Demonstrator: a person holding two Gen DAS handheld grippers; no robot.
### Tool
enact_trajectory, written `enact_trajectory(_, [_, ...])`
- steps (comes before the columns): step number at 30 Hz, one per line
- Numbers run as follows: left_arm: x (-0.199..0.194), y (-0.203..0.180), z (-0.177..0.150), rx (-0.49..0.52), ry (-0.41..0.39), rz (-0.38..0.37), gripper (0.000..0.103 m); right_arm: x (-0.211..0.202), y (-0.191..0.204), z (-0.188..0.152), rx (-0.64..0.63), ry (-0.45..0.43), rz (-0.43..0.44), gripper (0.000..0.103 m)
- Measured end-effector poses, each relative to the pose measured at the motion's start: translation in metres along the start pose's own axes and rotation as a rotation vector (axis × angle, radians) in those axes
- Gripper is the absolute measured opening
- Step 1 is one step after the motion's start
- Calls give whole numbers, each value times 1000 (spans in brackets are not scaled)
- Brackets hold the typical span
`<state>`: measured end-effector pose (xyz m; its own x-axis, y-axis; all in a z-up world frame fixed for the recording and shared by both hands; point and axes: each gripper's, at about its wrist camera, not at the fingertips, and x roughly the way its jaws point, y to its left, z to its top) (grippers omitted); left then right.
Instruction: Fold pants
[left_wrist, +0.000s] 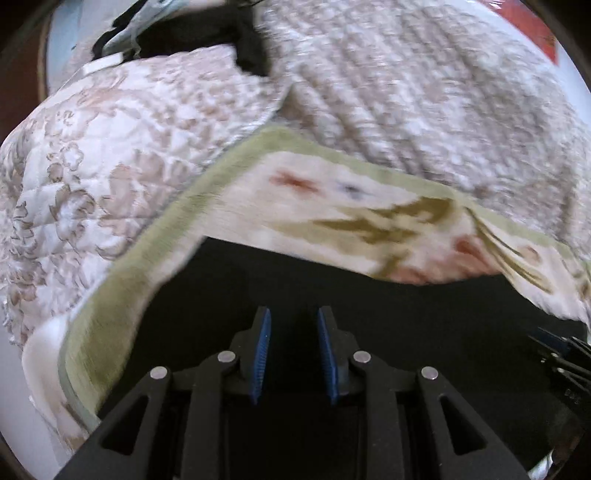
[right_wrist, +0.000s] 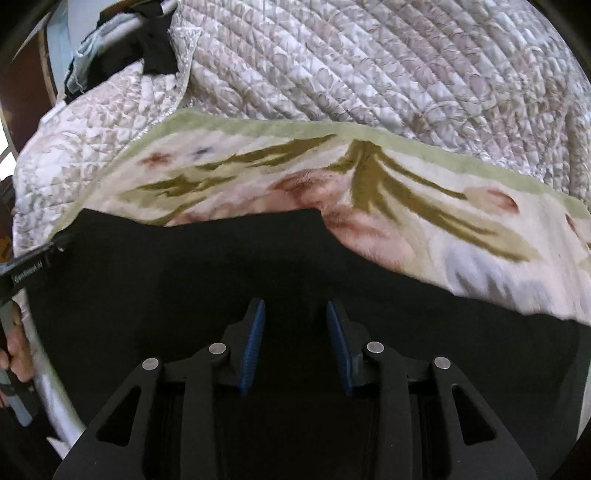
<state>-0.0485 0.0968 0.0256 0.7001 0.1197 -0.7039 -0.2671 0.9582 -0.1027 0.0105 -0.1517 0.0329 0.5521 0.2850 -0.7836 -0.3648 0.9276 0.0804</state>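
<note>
Directly under both tongs lie the black pants (right_wrist: 221, 280), a dark flat spread of cloth that fills the lower half of each wrist view. The left gripper (left_wrist: 294, 350) hangs over them with its blue pads (left_wrist: 263, 354) parted and nothing between them; whether the tips touch the cloth cannot be told. The right gripper (right_wrist: 295, 343) stands likewise over the pants, its jaws apart and empty. At the left edge of the right wrist view, the left gripper's black body reaches the pants' far left corner, with the person's hand (right_wrist: 16, 350) on its handle below.

Beneath the pants is a cream fleece blanket (right_wrist: 388, 192) with a green border and olive and pink flower shapes. It rests on a quilted floral bedspread (right_wrist: 369, 66), pale with brown-grey patterning. Farther back, at the upper left, lies a heap of dark clothing (left_wrist: 207, 37) with some light blue fabric (right_wrist: 83, 51).
</note>
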Motion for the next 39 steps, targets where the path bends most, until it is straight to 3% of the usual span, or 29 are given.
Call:
enact_trajectory(3, [-9, -19, -20, 67, 13, -46, 32, -15, 4, -28, -21, 24, 1, 36])
enact_trajectory(7, [-17, -39, -41, 142, 23, -22, 32, -30, 6, -54, -45, -3, -18, 36])
enact_trajectory(10, [-32, -40, -48, 109, 23, -74, 34, -52, 3, -62, -17, -41, 37, 36])
enact_trajectory(12, [-36, -43, -57, 128, 20, -66, 40, -57, 5, -72, -38, -36, 8, 36])
enact_trajectory(15, [-35, -43, -71, 126, 36, -50, 41, -57, 3, -91, -37, -30, -16, 40])
enact_trajectory(18, [-39, -43, -75, 124, 26, -42, 41, -60, 4, -96, -42, -37, -16, 48])
enact_trajectory(34, [-50, -35, -86, 107, 0, -51, 41, -62, 7, -103, -73, -79, -34, 50])
enact_trajectory(39, [-56, -10, -77, 35, -12, -46, 41, -69, 3, -102, -49, -85, -22, 52])
